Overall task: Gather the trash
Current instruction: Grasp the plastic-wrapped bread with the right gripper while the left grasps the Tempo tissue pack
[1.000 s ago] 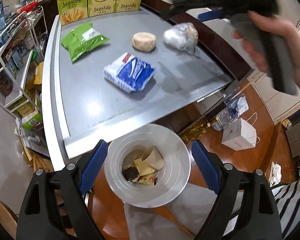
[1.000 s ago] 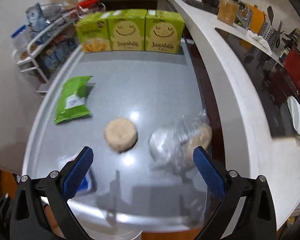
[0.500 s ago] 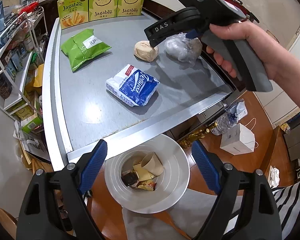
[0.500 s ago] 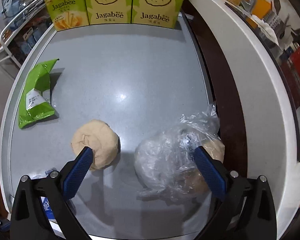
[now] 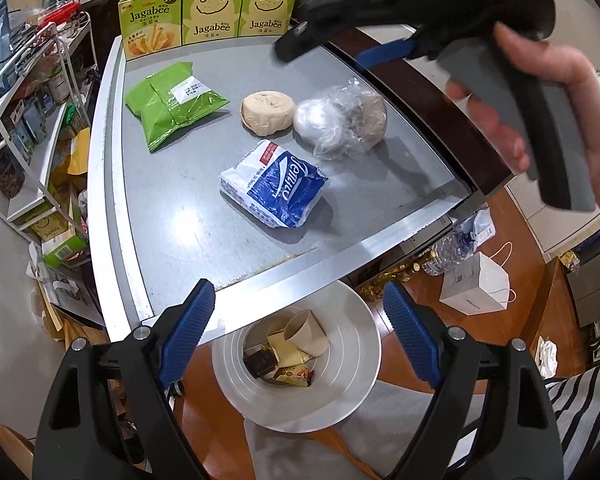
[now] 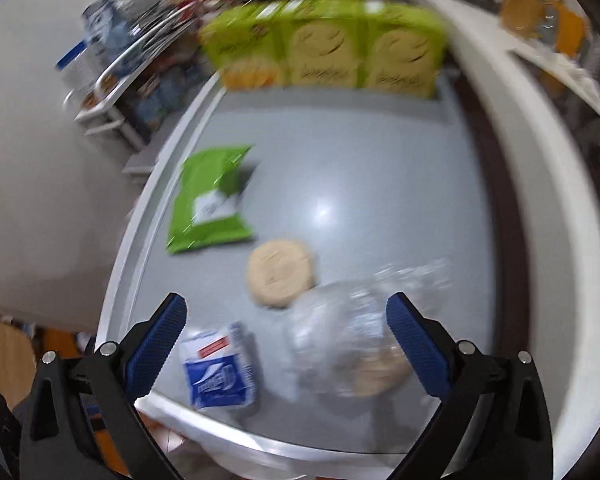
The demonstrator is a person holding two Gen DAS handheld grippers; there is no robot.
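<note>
A white bin with wrappers and a paper cup inside stands on the floor below the table edge. My left gripper is open and empty right above it. On the grey table lie a blue-white tissue pack, a beige round lump, a crumpled clear plastic bag and a green packet. My right gripper is open and empty, above the table near the clear plastic bag. The right wrist view is blurred.
Three Jagabee boxes stand at the table's far edge. A wire rack with goods stands on the left. A white paper bag and a plastic bottle sit on the wooden floor at right.
My right gripper has pulled back and up from the plastic bag toward the table's near edge, still empty. The left gripper has stayed over the bin.
</note>
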